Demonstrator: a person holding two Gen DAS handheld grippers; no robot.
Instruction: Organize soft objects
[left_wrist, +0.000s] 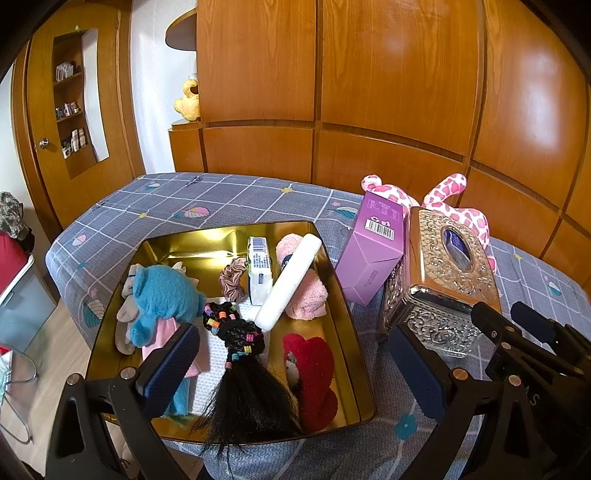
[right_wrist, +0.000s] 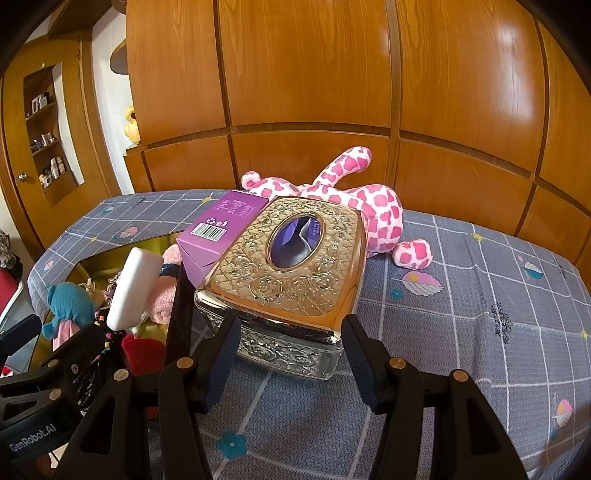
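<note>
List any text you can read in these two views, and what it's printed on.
"GenRobot.AI": on the left gripper's body, in the right wrist view.
Purple box: barcode and recycling marks; its small print is too blurred to read.
White and blue pack in the tin: print too small to read.

Gold tray (left_wrist: 343, 280), mirror-shiny inside. In tray: blue plush (left_wrist: 162, 295), red plush (left_wrist: 314, 365), pale pink towel roll (left_wrist: 306, 295), white cylinder (left_wrist: 291, 280), dusty-pink scrunchie (left_wrist: 232, 284), black hair bundle (left_wrist: 243, 391) with multicoloured beads. Right of tray: purple box (left_wrist: 373, 251) with white barcode, gold embossed tissue box (right_wrist: 291, 266) with floral relief. Behind tissue box: white plush with pink spots (right_wrist: 373, 206). Bed cover (right_wrist: 461, 314) grey-blue, white grid, pastel leaf motifs. Claw pads (right_wrist: 221, 354) dark blue.
</note>
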